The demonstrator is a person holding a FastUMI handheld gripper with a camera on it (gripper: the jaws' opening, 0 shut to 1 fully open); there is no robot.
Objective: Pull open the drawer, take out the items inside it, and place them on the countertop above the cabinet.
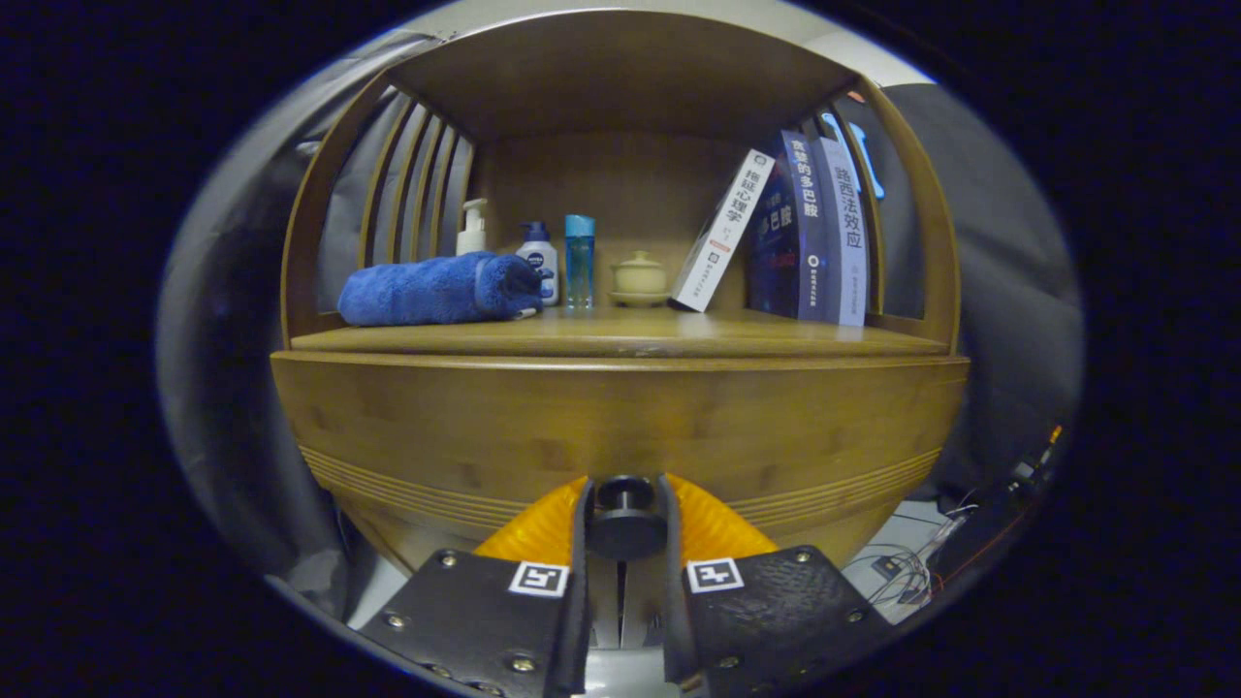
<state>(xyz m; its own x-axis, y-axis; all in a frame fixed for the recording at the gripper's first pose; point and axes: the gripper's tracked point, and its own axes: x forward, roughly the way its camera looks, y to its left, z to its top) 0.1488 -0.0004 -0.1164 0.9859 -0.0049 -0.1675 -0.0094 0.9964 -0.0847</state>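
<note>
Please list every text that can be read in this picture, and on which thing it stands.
"拖延心理学": leaning white book.
"贪婪的多巴胺": dark blue book.
"路西法效应": pale book.
White bottle: label too small to read.
Hand-held gripper, shut on the drawer knob: square markers, no words.
</note>
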